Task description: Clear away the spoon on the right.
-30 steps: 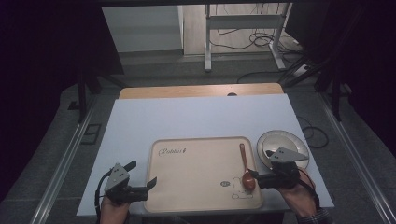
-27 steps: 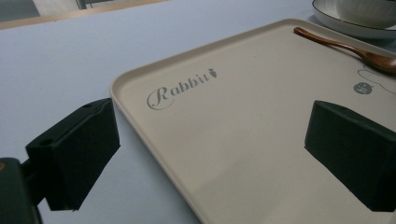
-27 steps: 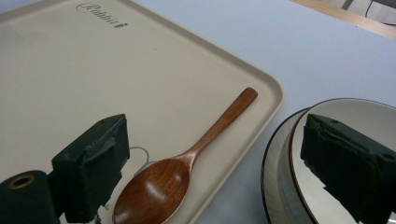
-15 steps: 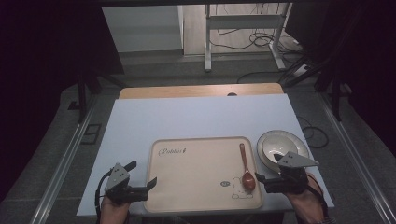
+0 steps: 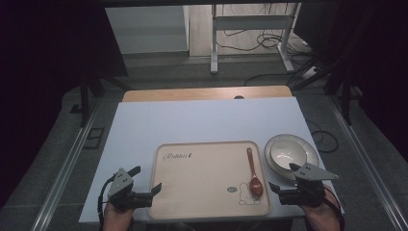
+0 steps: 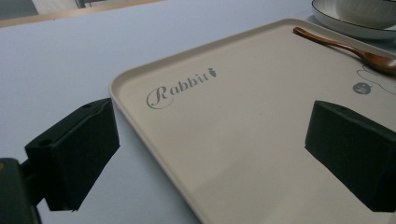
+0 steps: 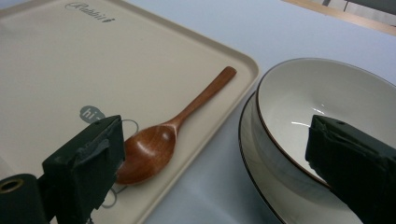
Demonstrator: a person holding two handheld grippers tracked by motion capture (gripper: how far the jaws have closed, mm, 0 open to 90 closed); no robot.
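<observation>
- Two hand-held grippers, left hand-held gripper (image 5: 144,185) and right hand-held gripper (image 5: 284,178), hover with jaws apart, empty.
- White tabletop (image 5: 202,120) carries a beige tray (image 5: 202,175); wooden spoon (image 5: 253,173) lies on its right.
- Bowl (image 5: 287,154) on plate (image 5: 310,147), right.
- Cables (image 5: 250,43) cross the far floor.

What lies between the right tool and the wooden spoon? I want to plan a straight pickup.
Nothing visible. The right tool, open, sits just off the tray's right edge, with the spoon lying flat on the tray right before it. The bowl on its plate stands off to the side, not between them.
</observation>
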